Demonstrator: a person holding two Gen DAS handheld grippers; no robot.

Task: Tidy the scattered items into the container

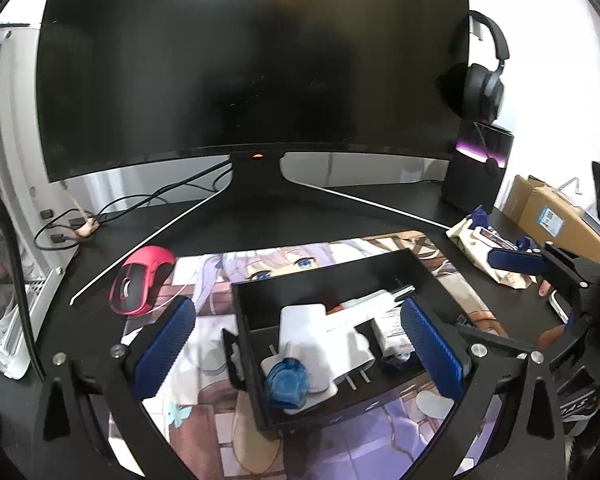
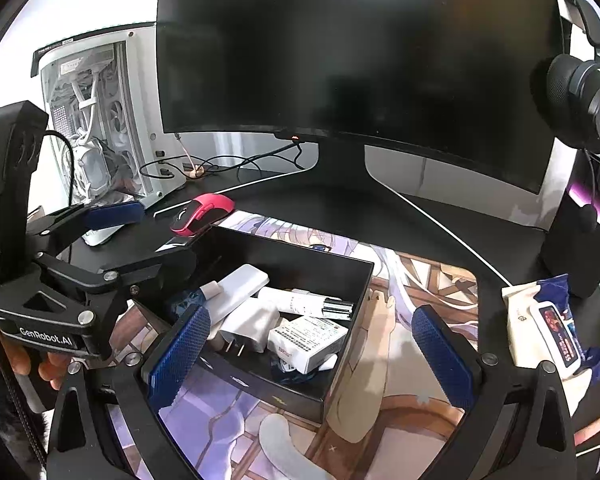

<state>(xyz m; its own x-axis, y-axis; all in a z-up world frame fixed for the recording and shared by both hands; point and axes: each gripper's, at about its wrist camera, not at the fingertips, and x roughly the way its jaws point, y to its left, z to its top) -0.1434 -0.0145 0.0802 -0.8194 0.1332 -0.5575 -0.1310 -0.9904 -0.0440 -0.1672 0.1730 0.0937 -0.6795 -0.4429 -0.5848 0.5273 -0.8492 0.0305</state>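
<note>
A black open box [image 1: 256, 296] [image 2: 340, 368] sits on the printed desk mat. In it lie a white charger [image 1: 324, 340] [image 2: 252, 328], a white power bank [image 2: 240, 288], a white tube [image 2: 300, 302], a small white carton [image 2: 308, 340] and a blue round item [image 1: 288, 384]. My left gripper [image 1: 300, 344] is open, its blue pads on either side of the box, holding nothing. My right gripper [image 2: 312, 356] is open and empty over the box's near edge. A wet-wipes pack [image 1: 484, 240] [image 2: 548, 324] lies on the desk to the right of the box.
A red mouse [image 1: 140, 280] [image 2: 202, 212] sits left of the box. A large dark monitor [image 1: 252, 72] [image 2: 360, 48] on a V-shaped stand fills the back. A white PC case [image 2: 96, 120] stands left; headphones [image 1: 484, 80] and a black speaker [image 1: 476, 168] stand right. Cables [image 1: 100, 216] trail at back left.
</note>
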